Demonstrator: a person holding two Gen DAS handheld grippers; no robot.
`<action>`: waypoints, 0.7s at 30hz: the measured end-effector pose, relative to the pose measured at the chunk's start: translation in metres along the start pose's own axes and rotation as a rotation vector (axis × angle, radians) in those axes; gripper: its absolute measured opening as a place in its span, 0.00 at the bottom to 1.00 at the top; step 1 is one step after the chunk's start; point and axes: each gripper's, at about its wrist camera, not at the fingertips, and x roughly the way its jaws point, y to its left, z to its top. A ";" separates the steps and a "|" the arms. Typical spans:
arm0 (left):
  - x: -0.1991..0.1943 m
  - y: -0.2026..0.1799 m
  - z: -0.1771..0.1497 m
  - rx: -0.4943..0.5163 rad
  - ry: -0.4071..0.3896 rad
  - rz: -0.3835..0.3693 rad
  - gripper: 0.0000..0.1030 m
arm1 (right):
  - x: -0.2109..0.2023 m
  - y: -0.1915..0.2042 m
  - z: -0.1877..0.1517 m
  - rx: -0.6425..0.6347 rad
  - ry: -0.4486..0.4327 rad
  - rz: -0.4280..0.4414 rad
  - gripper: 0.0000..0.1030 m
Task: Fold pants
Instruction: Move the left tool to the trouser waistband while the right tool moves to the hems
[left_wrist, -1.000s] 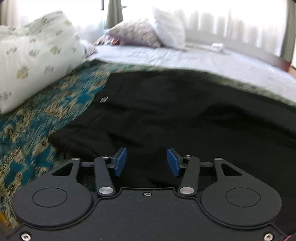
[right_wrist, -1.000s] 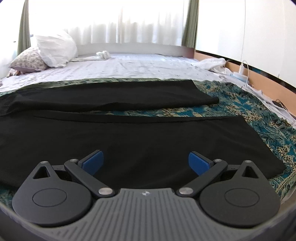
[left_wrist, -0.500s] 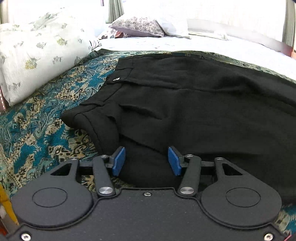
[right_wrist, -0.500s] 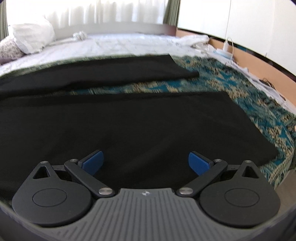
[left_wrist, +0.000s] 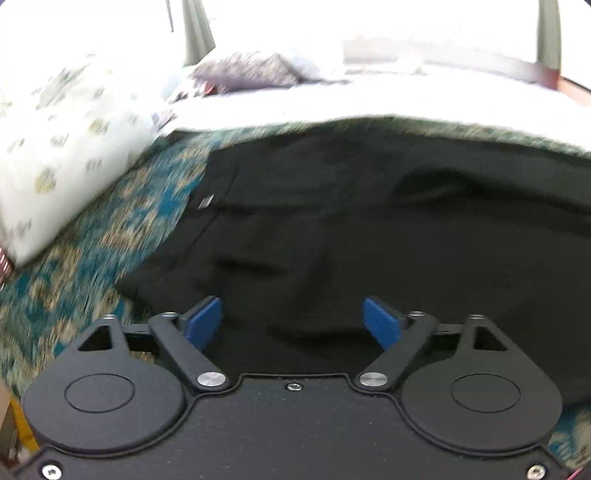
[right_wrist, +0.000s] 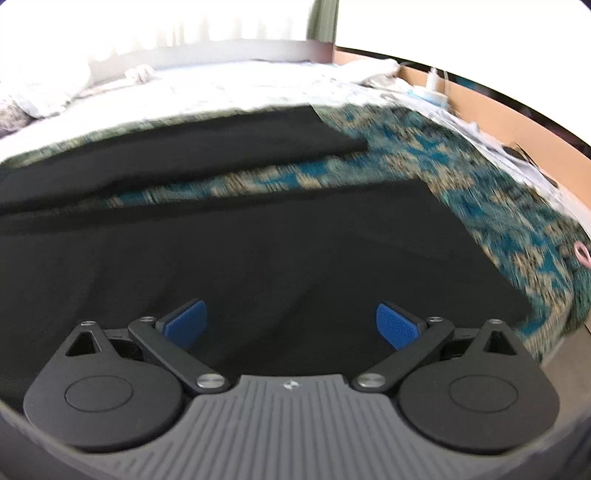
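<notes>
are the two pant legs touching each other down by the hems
Apart. The right wrist view shows a strip of teal patterned bedspread between the far leg and the near leg of the black pants.

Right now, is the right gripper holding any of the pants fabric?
No, the right gripper is open, its blue pads apart above the black pants.

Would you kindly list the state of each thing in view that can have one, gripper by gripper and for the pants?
left gripper: open, holding nothing, over the waist end of the pants.
right gripper: open, holding nothing, over the near leg.
black pants: spread unfolded on the patterned bedspread, legs apart with bedspread showing between them.
near leg: lying flat.
far leg: lying flat.
</notes>
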 end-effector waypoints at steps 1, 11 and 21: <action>-0.002 -0.003 0.009 0.000 -0.006 -0.022 0.85 | -0.001 0.001 0.008 0.000 -0.003 0.020 1.00; 0.046 -0.028 0.124 -0.256 0.134 -0.222 0.93 | 0.034 0.026 0.127 0.175 0.119 0.194 1.00; 0.157 -0.055 0.198 -0.500 0.267 -0.129 0.93 | 0.152 0.067 0.202 0.431 0.298 0.145 1.00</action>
